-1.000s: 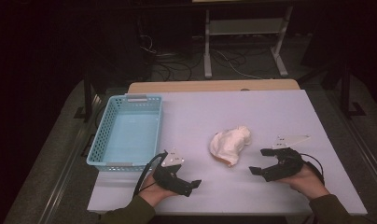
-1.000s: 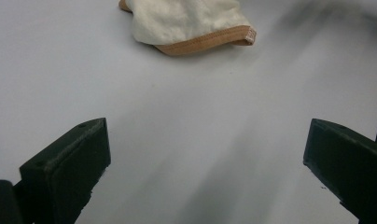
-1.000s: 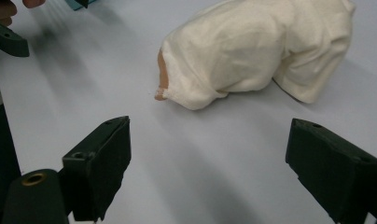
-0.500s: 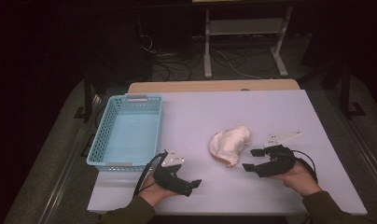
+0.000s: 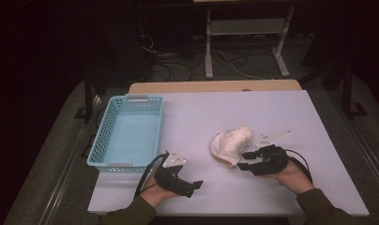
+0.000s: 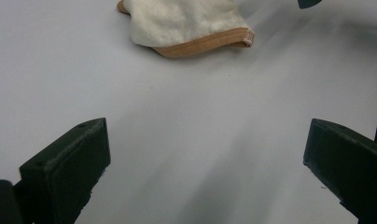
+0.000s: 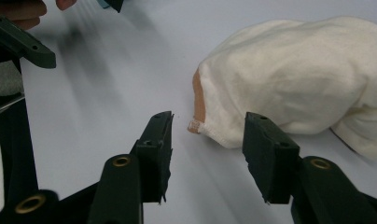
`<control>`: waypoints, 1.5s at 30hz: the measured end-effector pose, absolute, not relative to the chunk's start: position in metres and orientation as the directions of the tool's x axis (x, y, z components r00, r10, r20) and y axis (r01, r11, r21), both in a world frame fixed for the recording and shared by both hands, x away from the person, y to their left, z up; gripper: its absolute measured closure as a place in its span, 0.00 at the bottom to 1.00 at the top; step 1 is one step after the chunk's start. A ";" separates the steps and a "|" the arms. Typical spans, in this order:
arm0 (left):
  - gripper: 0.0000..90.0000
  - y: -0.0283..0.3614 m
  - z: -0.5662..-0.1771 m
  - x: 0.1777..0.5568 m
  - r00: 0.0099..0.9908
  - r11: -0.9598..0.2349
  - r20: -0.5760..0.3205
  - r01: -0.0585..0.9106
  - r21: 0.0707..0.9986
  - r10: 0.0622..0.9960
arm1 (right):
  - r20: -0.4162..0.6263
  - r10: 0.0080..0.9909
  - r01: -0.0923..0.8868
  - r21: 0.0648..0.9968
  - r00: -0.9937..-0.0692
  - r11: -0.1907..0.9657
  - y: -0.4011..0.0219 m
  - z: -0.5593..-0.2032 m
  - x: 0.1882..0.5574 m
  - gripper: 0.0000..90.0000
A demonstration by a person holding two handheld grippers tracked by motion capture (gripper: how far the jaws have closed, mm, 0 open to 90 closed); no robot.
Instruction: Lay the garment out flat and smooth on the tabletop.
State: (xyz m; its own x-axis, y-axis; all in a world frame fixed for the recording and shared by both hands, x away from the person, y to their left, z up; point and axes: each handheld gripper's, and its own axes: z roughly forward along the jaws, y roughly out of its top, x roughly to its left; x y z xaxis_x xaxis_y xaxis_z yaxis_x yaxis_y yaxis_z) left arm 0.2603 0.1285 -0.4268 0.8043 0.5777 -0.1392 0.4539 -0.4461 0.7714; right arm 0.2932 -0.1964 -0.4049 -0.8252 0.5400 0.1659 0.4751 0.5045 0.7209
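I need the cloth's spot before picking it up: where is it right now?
In the high view the cream cloth lies on the white table, right of the blue basket, its near corner just ahead of the open right gripper.

The person wears dark olive-green sleeves [image 5: 319, 206] that reach the wrists. Each hand holds a black gripper. The left gripper [image 5: 193, 186] carries a pale grey three-cornered plate [image 5: 173, 160] on top, and a black cable [image 5: 145, 176] loops from it. The right gripper [image 5: 246, 160] has a like plate [image 5: 273, 137] and a black cable [image 5: 302, 161] curving behind the hand. Seen close in the right gripper view, its jaws are flat, blocky black pieces with small holes in their faces, mounted on arms with brass-coloured rivets [image 7: 122, 161]. The left gripper's jaws look the same: matt black blocks with small holes
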 end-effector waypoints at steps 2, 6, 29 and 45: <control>0.00 0.129 -0.427 0.260 0.805 -0.448 -0.141 0.456 0.769 0.577 | 0.162 0.533 0.468 0.722 -0.831 0.510 -0.193 -0.406 0.294 0.61; 0.00 0.129 -0.427 0.260 0.804 -0.444 -0.144 0.456 0.771 0.576 | 0.160 0.528 0.468 0.713 -0.834 0.522 -0.185 -0.407 0.297 0.64; 0.00 0.129 -0.427 0.261 0.803 -0.438 -0.152 0.461 0.772 0.577 | 0.117 0.501 0.433 0.690 -0.858 0.580 -0.161 -0.419 0.307 0.73; 0.00 0.129 -0.427 0.261 0.804 -0.442 -0.151 0.462 0.769 0.576 | 0.043 0.495 0.411 0.622 -0.868 0.666 -0.152 -0.437 0.311 0.73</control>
State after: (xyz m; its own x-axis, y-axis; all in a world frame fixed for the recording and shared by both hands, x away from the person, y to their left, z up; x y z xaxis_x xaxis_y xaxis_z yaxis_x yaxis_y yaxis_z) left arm 0.2606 0.1290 -0.4268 0.8035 0.5757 -0.1512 0.4617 -0.4424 0.7688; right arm 0.3111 -0.1523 -0.4374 -0.8678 0.4952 0.0427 0.4109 0.6665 0.6220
